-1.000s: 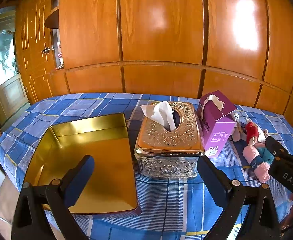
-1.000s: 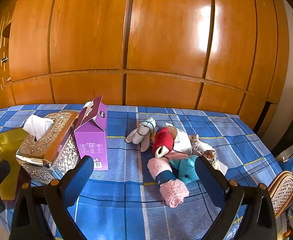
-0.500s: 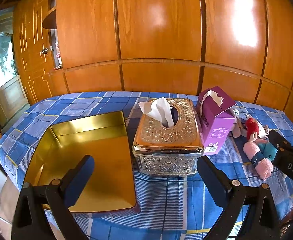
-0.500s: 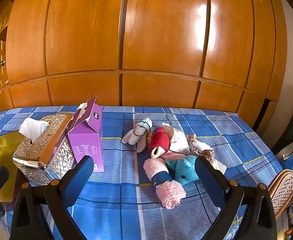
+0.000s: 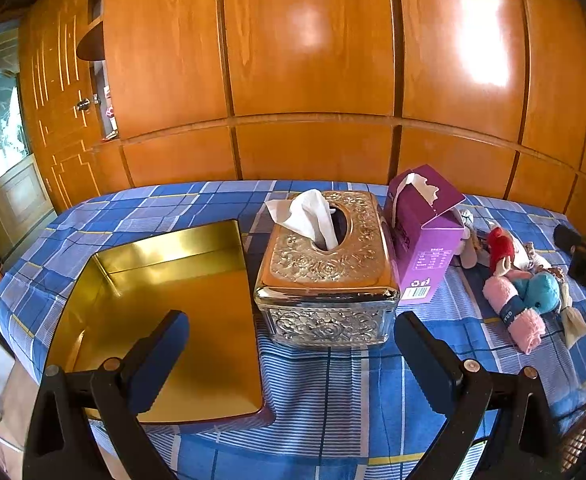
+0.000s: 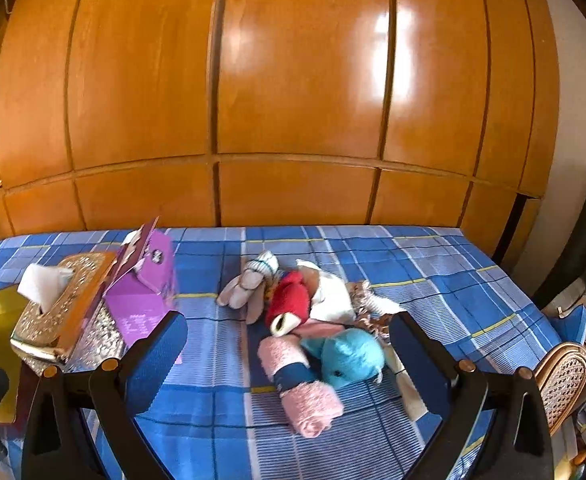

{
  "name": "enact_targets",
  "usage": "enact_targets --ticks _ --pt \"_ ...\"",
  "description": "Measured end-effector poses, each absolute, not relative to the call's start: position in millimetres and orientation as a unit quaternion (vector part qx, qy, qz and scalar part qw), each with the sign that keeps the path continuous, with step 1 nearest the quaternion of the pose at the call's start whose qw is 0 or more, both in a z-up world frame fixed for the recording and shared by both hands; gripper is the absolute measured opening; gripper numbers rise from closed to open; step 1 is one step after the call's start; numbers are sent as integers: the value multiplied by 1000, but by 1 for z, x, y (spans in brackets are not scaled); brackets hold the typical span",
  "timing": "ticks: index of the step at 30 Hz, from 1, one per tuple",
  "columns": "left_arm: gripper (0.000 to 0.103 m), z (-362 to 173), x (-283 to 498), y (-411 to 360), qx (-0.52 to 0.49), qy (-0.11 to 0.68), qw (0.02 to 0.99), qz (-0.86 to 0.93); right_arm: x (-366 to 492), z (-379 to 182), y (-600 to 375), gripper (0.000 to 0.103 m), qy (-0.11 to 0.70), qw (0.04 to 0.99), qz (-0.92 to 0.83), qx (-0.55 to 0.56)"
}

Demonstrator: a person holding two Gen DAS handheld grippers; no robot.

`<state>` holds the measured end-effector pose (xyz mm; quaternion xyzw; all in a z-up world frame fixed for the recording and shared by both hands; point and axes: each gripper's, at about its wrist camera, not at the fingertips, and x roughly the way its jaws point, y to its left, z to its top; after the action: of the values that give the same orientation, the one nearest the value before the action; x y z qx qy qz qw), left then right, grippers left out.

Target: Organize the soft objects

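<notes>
A pile of soft toys lies on the blue checked cloth: a rolled pink towel (image 6: 305, 384), a turquoise plush (image 6: 349, 356), a red-haired doll (image 6: 291, 304) and a grey plush rabbit (image 6: 249, 284). My right gripper (image 6: 289, 360) is open and empty, its jaws wide on either side of the towel and turquoise plush, a little short of them. My left gripper (image 5: 289, 352) is open and empty in front of the gold tray (image 5: 165, 256) and the ornate tissue box (image 5: 325, 264). The toys also show at the right of the left wrist view (image 5: 521, 292).
A purple tissue carton (image 5: 425, 236) stands right of the ornate box. Wooden wardrobe panels (image 6: 293, 100) rise behind the bed. A wicker chair (image 6: 561, 380) stands off the right edge. The bed's left edge (image 5: 9, 300) drops away beside the tray.
My right gripper has moved forward and down toward the toy pile, which now sits larger between its jaws. My left gripper has drifted slightly back and to the right.
</notes>
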<state>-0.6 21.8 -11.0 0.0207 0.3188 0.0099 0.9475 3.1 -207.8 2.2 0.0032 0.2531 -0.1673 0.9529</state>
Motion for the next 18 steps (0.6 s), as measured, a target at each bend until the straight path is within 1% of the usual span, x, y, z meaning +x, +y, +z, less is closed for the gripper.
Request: enact_targets --ticks 18 --pt "103 -9 -2 12 27 318 948 -6 0 5 -233 103 256 948 -185 33"
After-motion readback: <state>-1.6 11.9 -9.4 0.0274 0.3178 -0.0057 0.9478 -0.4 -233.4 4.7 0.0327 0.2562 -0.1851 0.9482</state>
